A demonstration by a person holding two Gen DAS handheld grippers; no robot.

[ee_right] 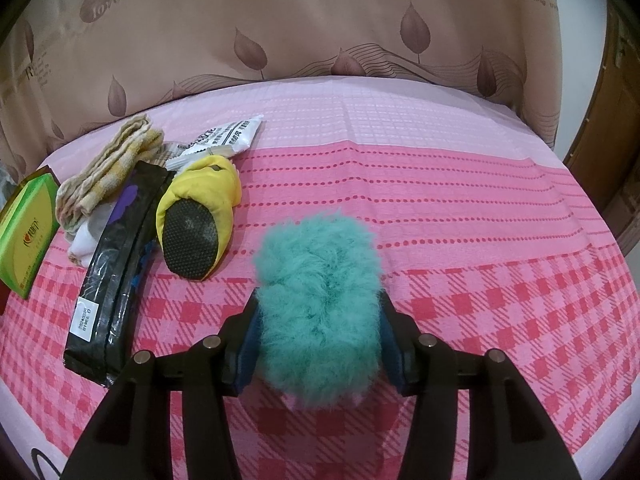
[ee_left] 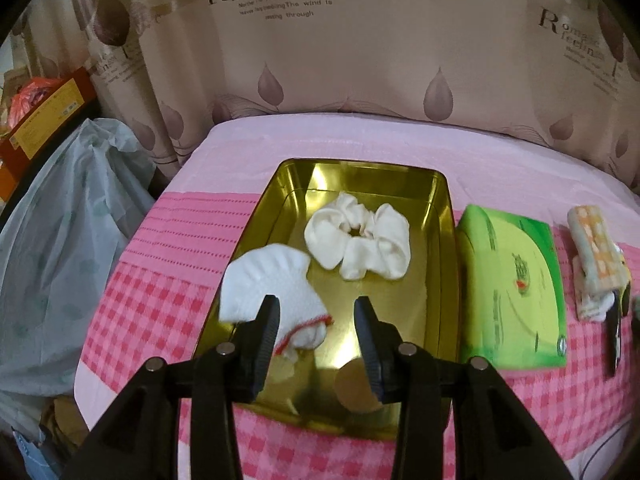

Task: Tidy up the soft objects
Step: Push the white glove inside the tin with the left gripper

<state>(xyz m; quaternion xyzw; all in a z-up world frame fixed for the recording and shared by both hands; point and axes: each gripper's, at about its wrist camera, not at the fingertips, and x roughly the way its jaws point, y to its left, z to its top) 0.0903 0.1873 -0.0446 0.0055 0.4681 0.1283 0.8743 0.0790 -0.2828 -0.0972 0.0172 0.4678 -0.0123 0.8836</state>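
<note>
**Item: teal puff, held; tin next door**

Right claw: pinching the teal puff, pads sunk in fur on both sides; puff's long axis runs straight ahead of the claw.

Left claw: spread, nothing between the pads. White sock drapes over the tin rim at its left finger; scrunchie lies ahead, inside the tin.

Key relation: in the left view the tin lies left of the green pack, so judged well left of the right claw.

Obscured: tin absent from right view; puff's underside hidden.
</note>
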